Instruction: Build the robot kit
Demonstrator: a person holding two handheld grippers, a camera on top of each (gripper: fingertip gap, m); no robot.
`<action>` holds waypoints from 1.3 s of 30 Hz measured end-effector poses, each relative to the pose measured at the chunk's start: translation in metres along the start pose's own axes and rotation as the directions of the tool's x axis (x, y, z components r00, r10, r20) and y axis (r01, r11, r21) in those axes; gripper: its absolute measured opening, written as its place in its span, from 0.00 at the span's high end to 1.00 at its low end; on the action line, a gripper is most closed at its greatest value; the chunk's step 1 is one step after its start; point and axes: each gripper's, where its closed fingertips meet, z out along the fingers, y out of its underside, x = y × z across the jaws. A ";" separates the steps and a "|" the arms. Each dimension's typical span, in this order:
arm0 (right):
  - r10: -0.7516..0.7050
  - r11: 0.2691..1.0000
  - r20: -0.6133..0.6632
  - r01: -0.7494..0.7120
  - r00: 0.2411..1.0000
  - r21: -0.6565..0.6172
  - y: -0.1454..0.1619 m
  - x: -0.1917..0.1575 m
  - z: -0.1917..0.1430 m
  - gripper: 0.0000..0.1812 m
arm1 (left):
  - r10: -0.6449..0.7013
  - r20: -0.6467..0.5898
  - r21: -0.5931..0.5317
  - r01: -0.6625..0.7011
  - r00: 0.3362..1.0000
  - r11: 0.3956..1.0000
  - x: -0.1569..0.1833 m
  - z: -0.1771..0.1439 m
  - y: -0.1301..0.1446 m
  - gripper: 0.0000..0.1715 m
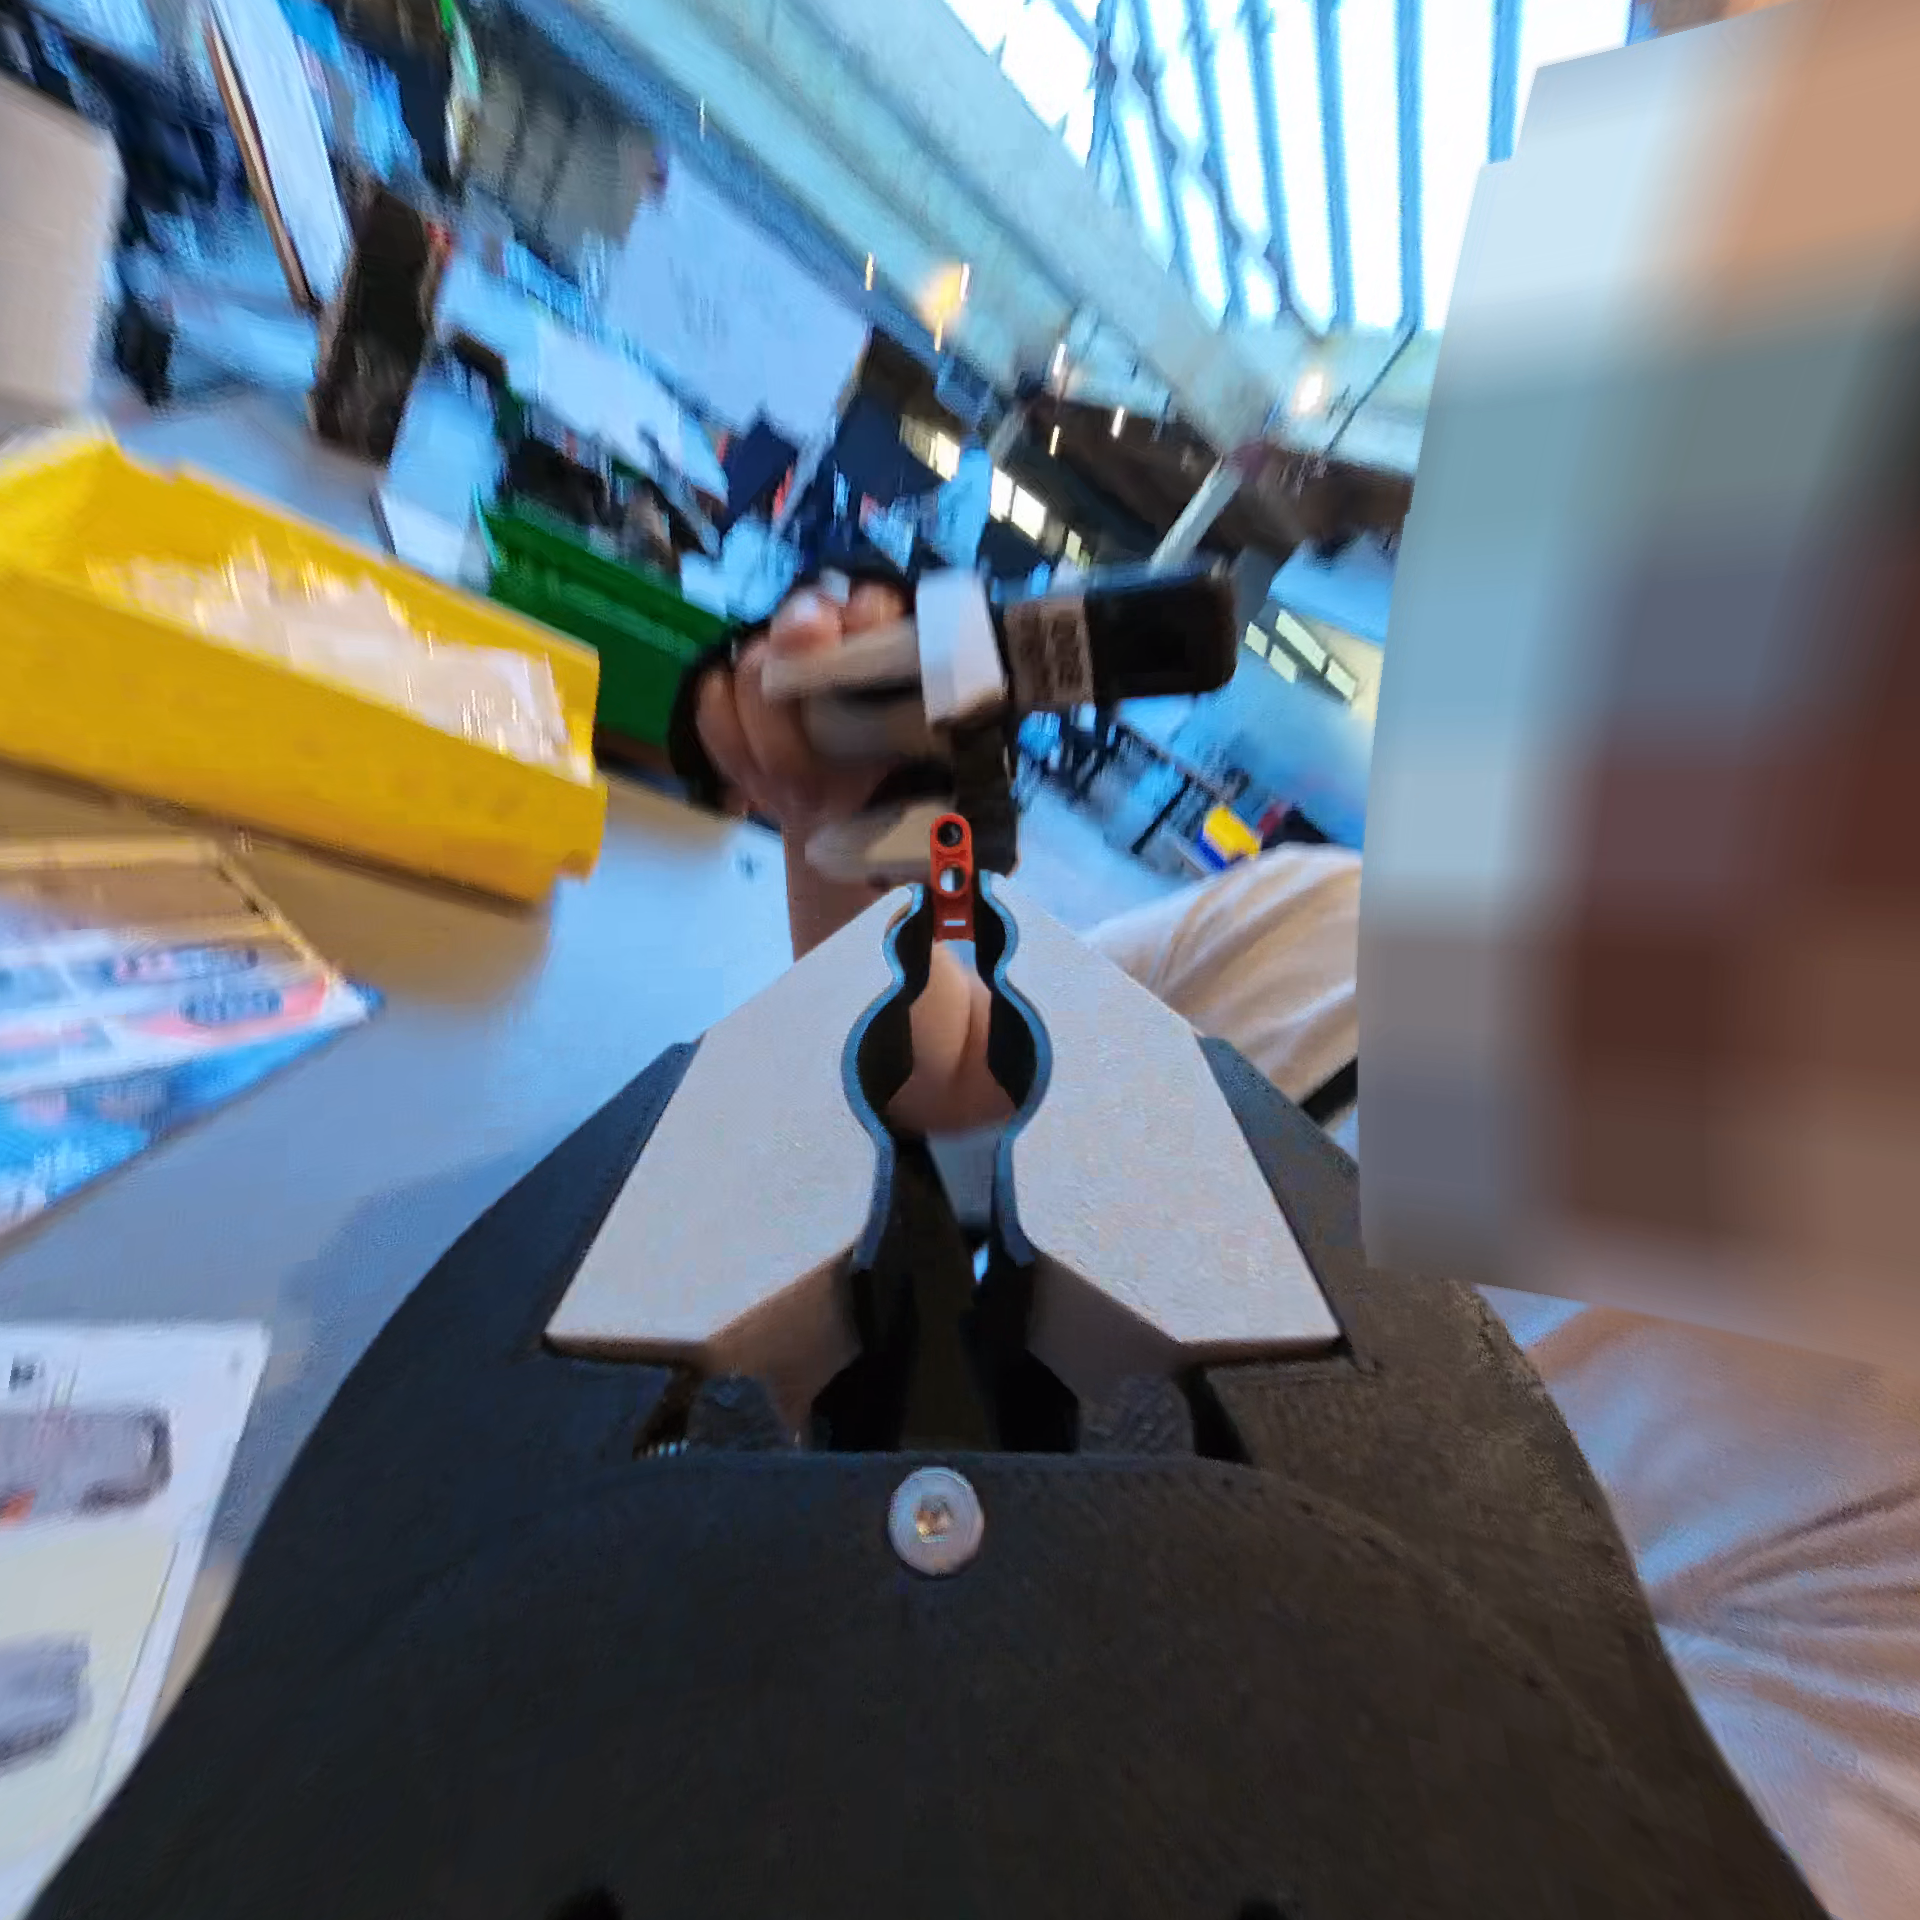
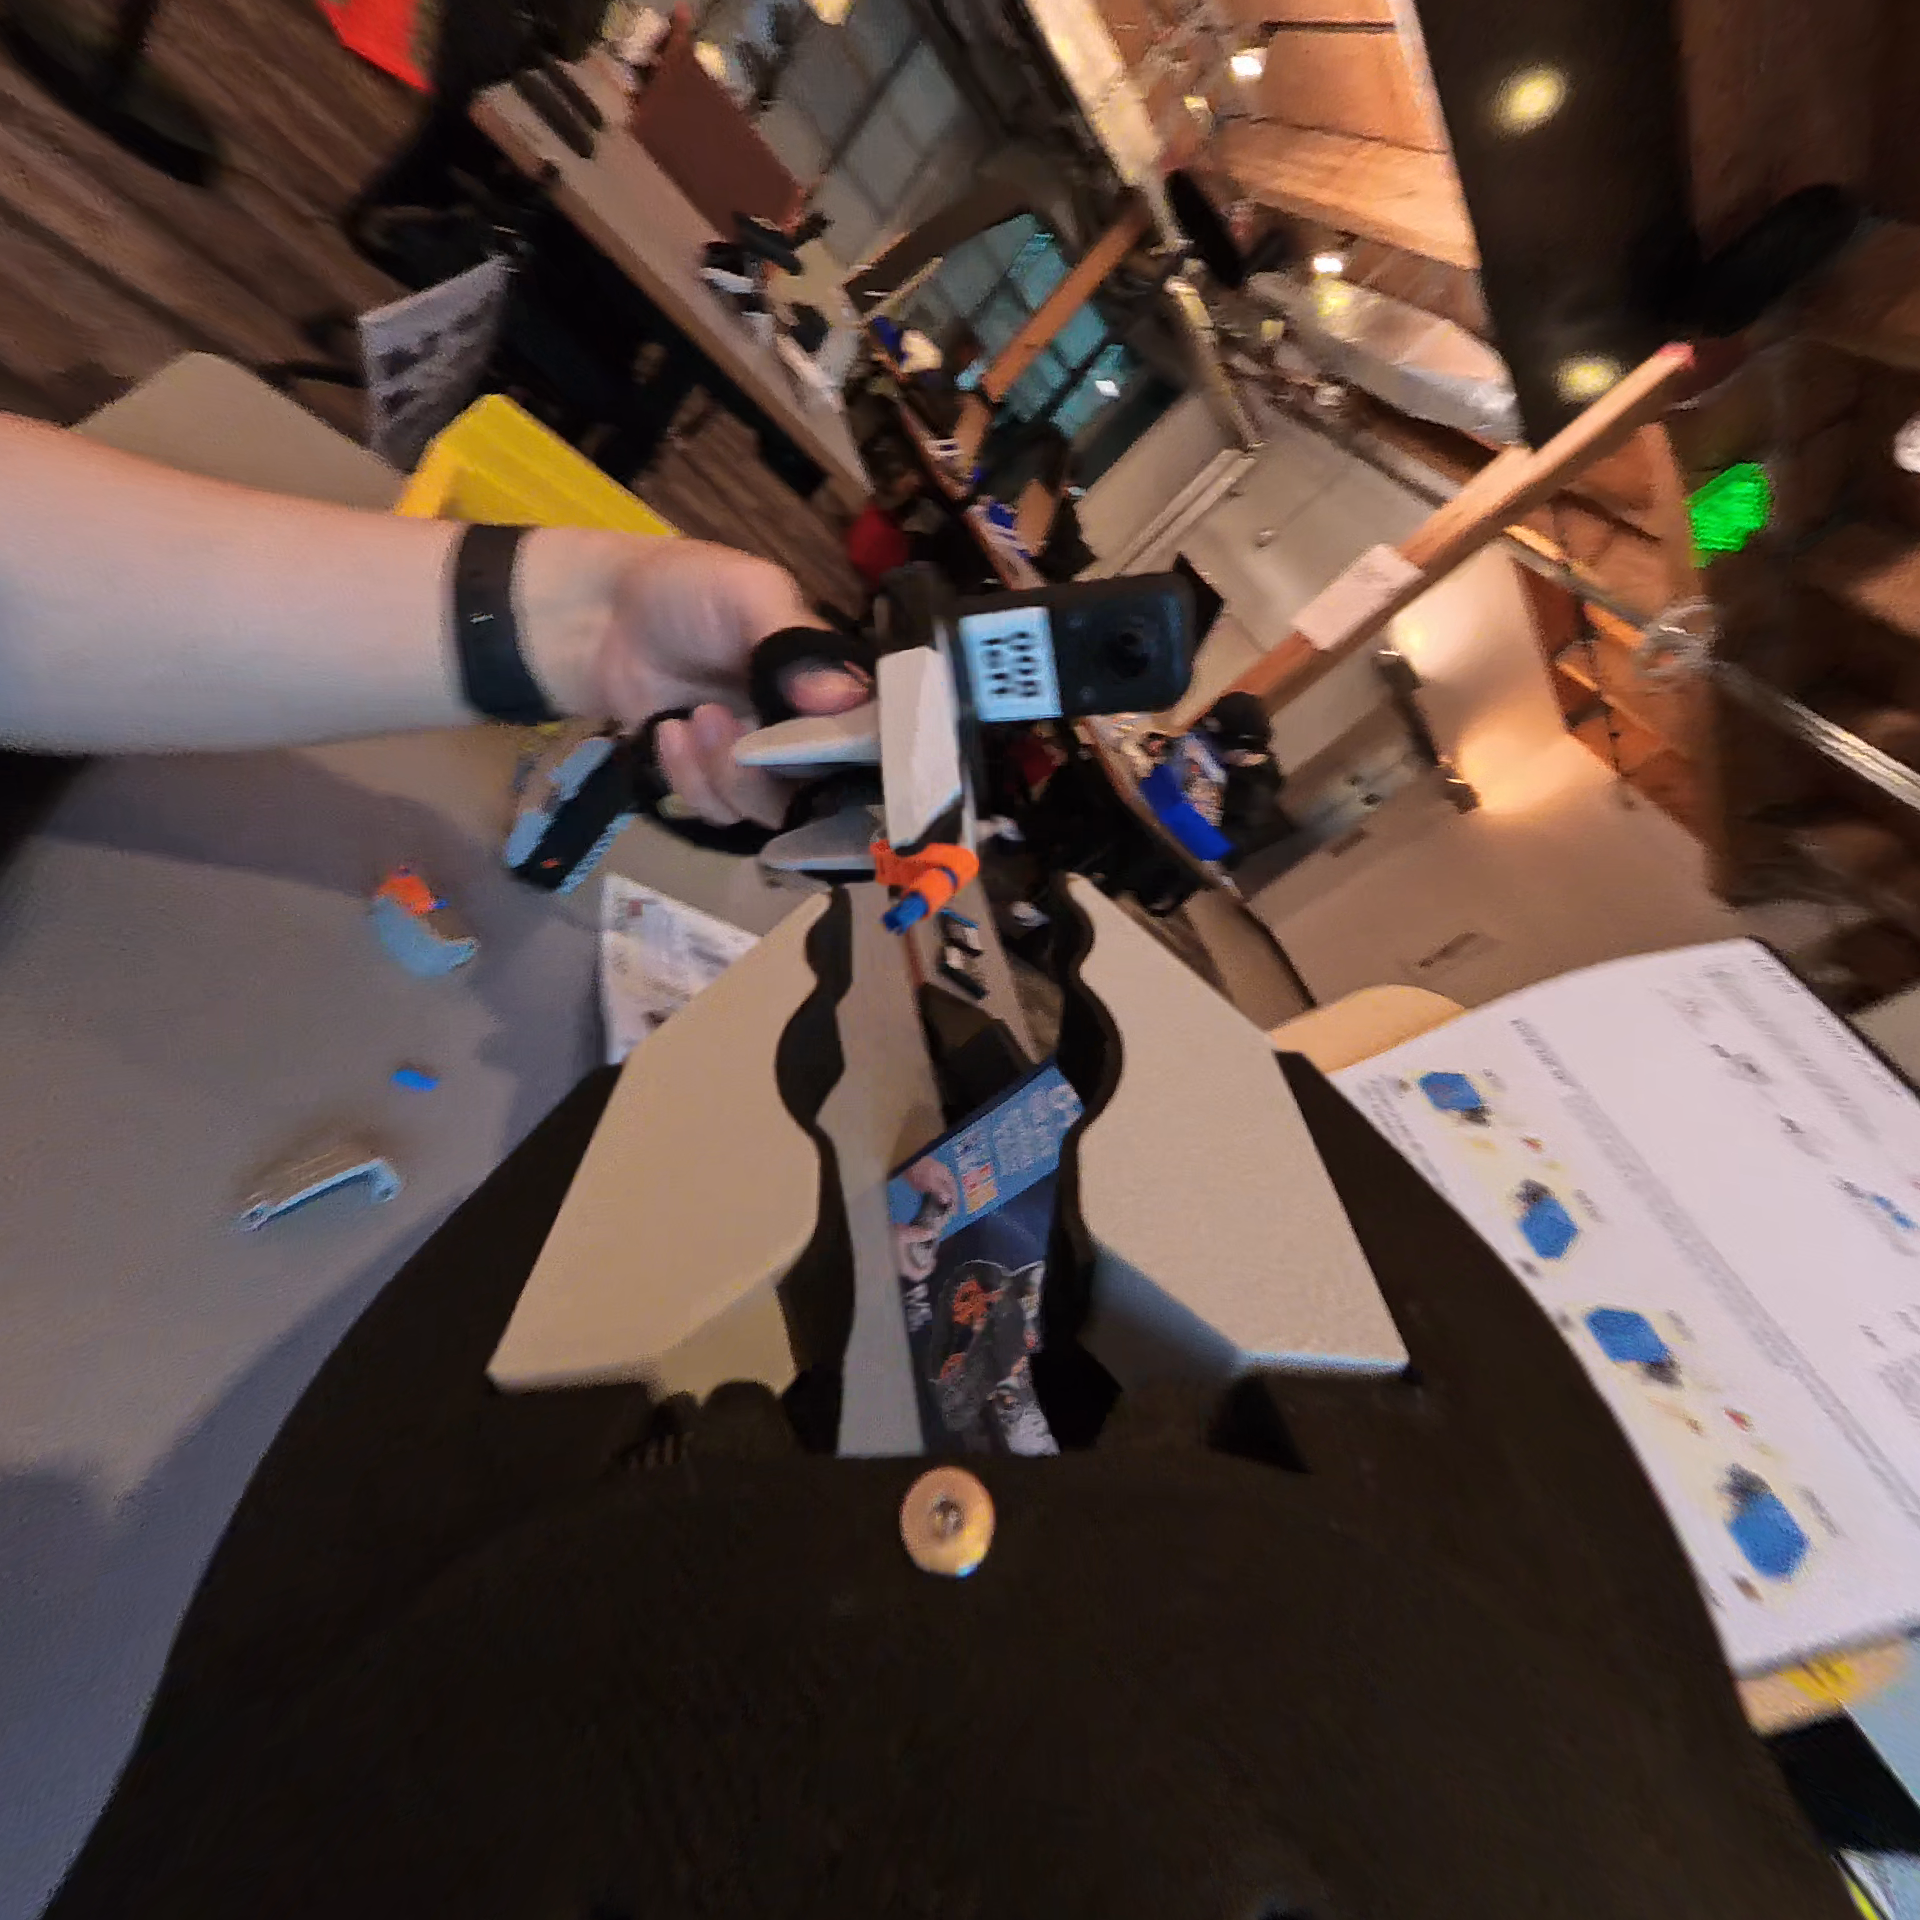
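Note:
My left gripper (image 1: 951, 896) is shut on a small red-orange beam (image 1: 951, 871) with round holes, pinched at the fingertips and held above the table. In the right wrist view the same piece (image 2: 927, 864) shows a blue pin (image 2: 906, 912) sticking out of it. My right gripper (image 2: 945, 899) is open, its fingers standing apart on either side of the piece; I cannot tell whether they touch it. Each gripper faces the other, each held by a hand. The right gripper also shows in the left wrist view (image 1: 935, 727).
A yellow bin (image 1: 260, 675) and a green bin (image 1: 592, 603) stand on the grey table (image 2: 208, 1039). An instruction sheet (image 2: 1662, 1247) lies at the right and a blue booklet (image 2: 987, 1195) below my right gripper. Loose pieces (image 2: 416, 925) (image 2: 312, 1184) lie at the left. Left and right tips are no more than a few centimetres apart.

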 end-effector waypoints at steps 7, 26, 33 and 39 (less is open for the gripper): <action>0.024 0.996 0.341 0.008 0.940 -0.092 0.028 -0.063 0.005 0.78 | -0.113 0.098 -0.325 0.139 0.989 0.935 -0.016 -0.007 0.064 0.97; 0.007 0.995 0.468 0.042 0.884 -0.094 0.030 -0.097 0.015 0.85 | -0.153 0.081 -0.438 0.173 0.985 0.882 -0.010 -0.009 0.087 0.97; 0.007 0.991 0.480 0.059 0.877 -0.121 0.035 -0.098 0.016 0.86 | -0.161 0.094 -0.445 0.186 0.982 0.876 -0.014 -0.009 0.089 0.97; 0.006 0.991 0.491 0.062 0.871 -0.122 0.039 -0.098 0.015 0.87 | -0.173 0.103 -0.450 0.201 0.979 0.870 -0.017 -0.008 0.091 0.97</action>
